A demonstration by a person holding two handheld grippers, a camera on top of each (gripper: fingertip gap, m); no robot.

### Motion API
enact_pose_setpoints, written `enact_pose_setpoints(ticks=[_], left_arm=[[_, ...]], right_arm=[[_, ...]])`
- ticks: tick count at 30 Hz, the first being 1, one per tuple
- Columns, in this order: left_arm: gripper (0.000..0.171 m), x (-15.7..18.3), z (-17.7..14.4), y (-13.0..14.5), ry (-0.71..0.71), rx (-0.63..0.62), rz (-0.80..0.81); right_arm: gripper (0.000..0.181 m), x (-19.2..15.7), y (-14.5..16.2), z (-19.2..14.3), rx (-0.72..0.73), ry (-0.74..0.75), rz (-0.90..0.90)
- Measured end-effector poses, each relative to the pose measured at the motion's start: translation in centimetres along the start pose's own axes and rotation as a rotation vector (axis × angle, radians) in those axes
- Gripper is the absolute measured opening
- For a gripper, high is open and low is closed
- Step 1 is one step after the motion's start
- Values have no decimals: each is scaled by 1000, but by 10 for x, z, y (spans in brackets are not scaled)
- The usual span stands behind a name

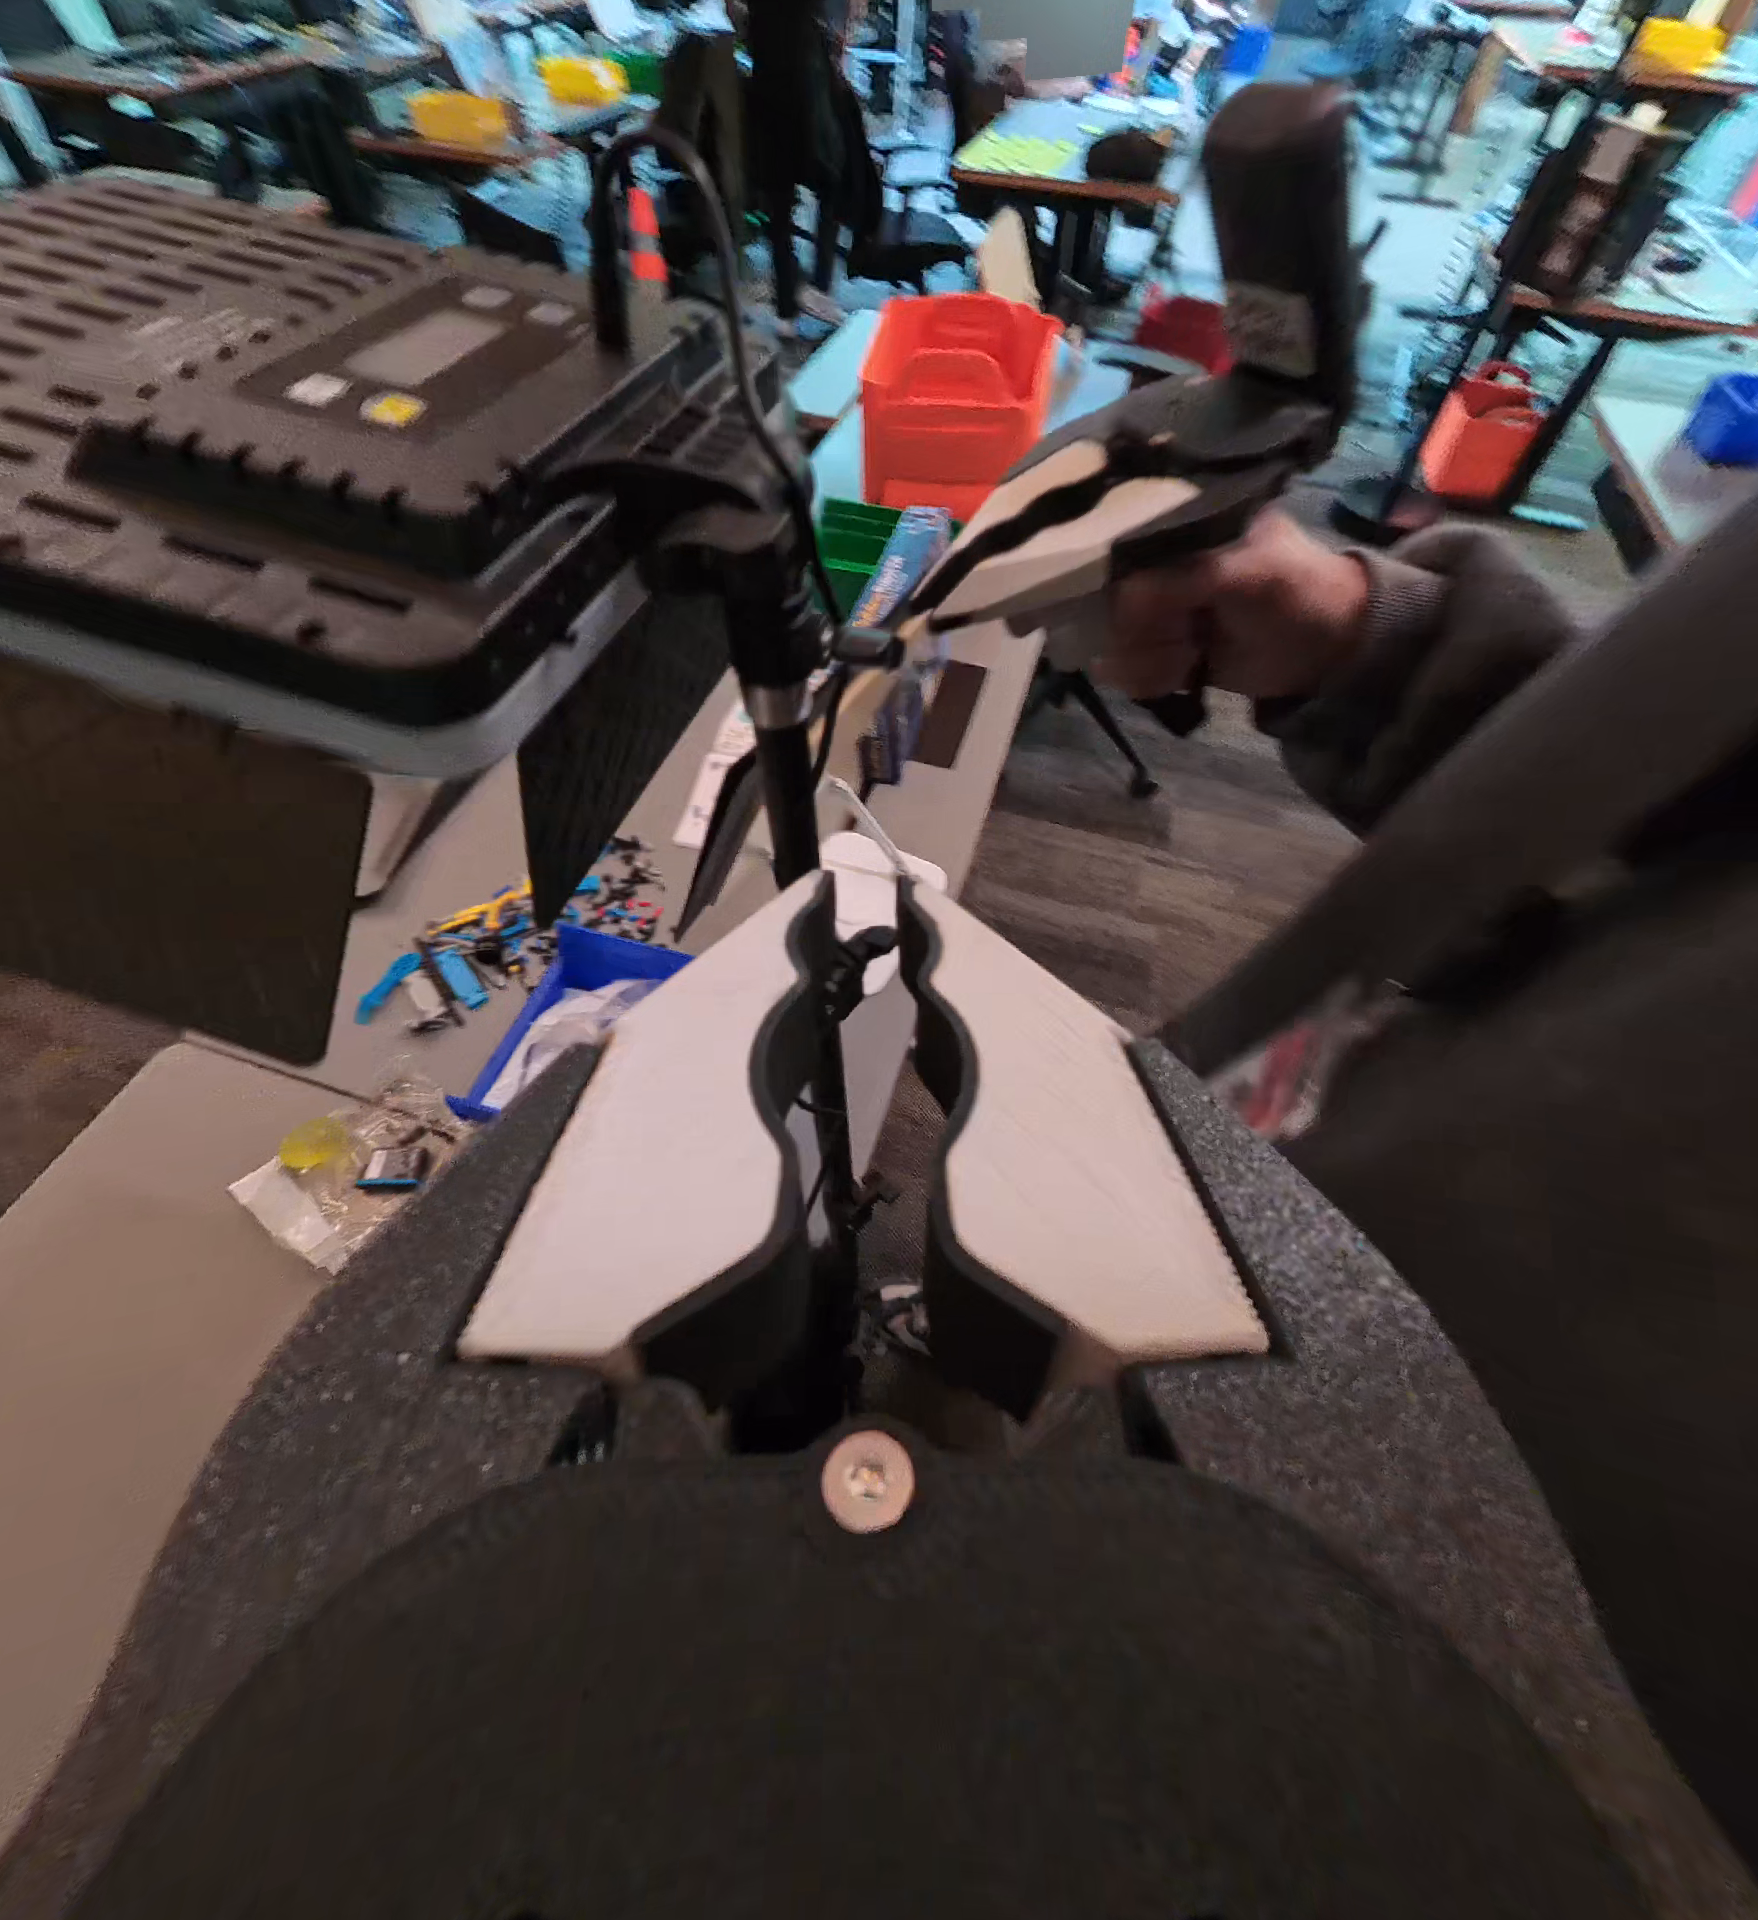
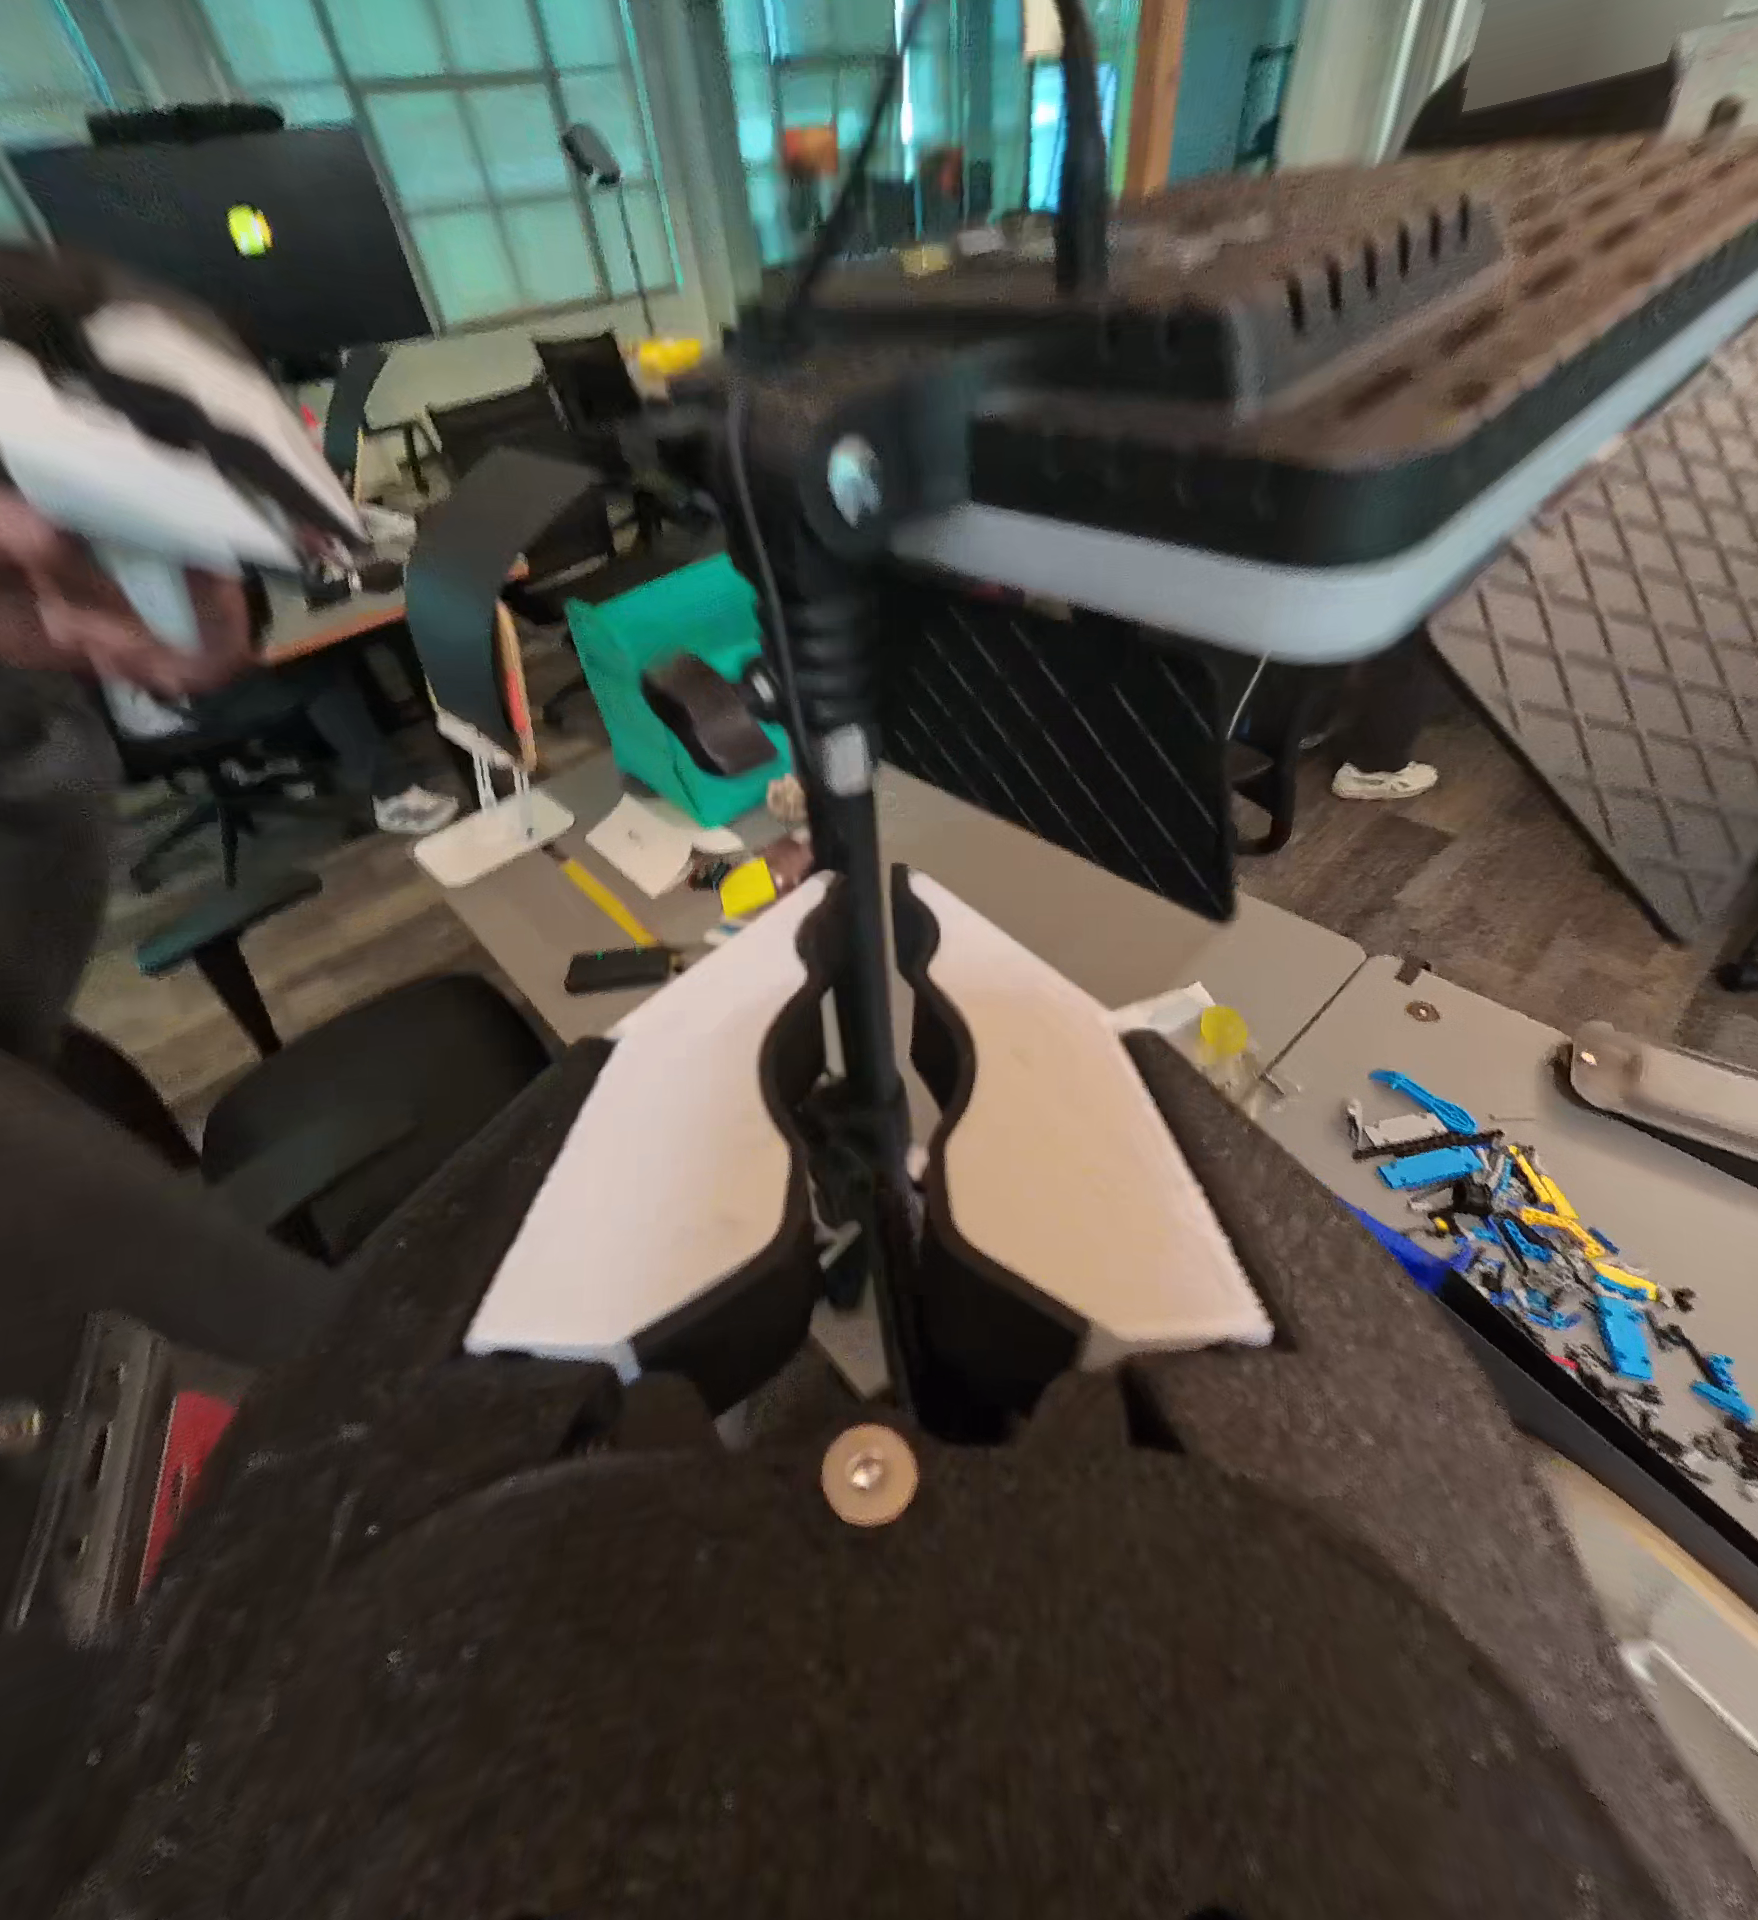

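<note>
The thin black metal stand pole (image 2: 859,935) under the slotted black light panel (image 2: 1322,343) looks stiff and top-heavy, best held low; my right gripper (image 2: 867,904) and left gripper (image 1: 867,904) both stand slightly parted around it, gripping nothing I can confirm; blue brick pieces (image 2: 1540,1247) lie on the grey table (image 2: 1374,1039) beside it

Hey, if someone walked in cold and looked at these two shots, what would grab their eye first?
Probably the big black slotted light panel on its black stand pole, filling the upper part of both views, with the pole rising between each gripper's white jaws. Next, the scatter of blue and yellow building pieces on the grey table. The right gripper is raised beside the pole's joint.
</note>
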State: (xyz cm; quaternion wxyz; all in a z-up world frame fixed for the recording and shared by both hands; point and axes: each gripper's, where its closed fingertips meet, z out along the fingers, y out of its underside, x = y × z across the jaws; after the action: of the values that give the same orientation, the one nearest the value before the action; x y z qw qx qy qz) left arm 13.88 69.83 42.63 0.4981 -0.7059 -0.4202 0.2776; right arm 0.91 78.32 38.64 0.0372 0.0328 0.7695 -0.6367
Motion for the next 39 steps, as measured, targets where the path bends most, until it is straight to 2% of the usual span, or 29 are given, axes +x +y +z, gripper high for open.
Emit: enact_pose_setpoints(ticks=[4, 8, 11, 13, 15, 19, 22, 26, 28, 32, 36, 39], left_arm=[[15, 3, 15, 23, -86, 91, -57], [17, 13, 18, 22, -17, 142, -172], [18, 2, 9, 14, -55, 152, -136], [19, -15, 3, 1, -118, 189, -103], [25, -25, 3, -17, -140, 245, -81], [30, -38, 28, -35, -164, 289, -14], [32, -40, 62, -31, -161, 279, -15], [44, -38, 108, -11, -127, 226, -96], [46, -34, 124, -8, -104, 240, -128], [34, -27, 144, -9, -92, 265, -89], [32, -27, 150, -9, -93, 314, -76], [25, -30, 158, 0, -71, 296, -104]], right_arm=[[18, -17, -44, 9, 76, 84, -4], [17, 5, -90, -1, 50, 176, -77], [22, 32, -113, 8, 14, 153, -108], [29, 37, -111, 27, -59, 75, -126], [29, 44, -105, 43, -117, 66, -172], [26, 40, -100, 62, -154, 39, -183], [9, 39, -99, 67, -149, 64, -240], [8, 38, -99, 66, -134, 57, -236], [8, 39, -100, 66, -123, 67, -256], [8, 40, -100, 66, -119, 61, -254], [7, 39, -101, 65, -113, 40, -221], [7, 39, -102, 66, -106, 16, -186]])
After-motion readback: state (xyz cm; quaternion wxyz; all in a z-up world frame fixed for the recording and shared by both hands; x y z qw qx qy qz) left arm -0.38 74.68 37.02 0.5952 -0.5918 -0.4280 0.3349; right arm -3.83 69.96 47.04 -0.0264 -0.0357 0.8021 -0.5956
